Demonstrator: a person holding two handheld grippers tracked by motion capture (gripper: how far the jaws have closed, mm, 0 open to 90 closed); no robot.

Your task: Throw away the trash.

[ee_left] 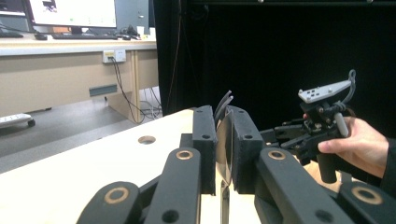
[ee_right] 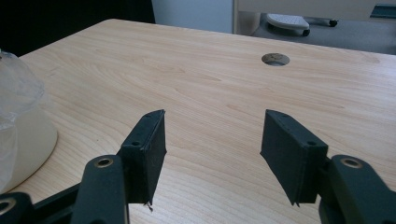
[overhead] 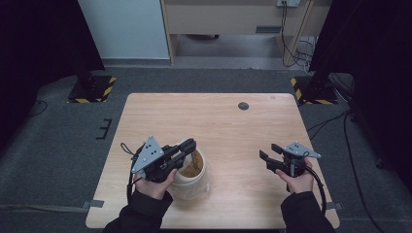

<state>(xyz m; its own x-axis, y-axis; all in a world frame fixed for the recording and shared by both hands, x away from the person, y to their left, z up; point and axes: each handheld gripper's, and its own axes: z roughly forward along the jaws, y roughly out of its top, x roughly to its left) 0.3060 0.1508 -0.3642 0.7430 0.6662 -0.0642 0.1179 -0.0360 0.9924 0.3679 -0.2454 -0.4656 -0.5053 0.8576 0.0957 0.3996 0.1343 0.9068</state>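
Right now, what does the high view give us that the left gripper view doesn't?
High view: the white tub with brown contents, and the left gripper dipping a thin utensil into it. Left gripper view: its jaws shut on that thin metal handle, plus a desk with monitors behind. Both: the right gripper, open and holding nothing, and the table.

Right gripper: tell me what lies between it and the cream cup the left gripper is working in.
Nothing visible. The right gripper hovers open; bare light wooden tabletop lies between it and the cream round cup. The left gripper pinches a thin metal utensil above the cup.
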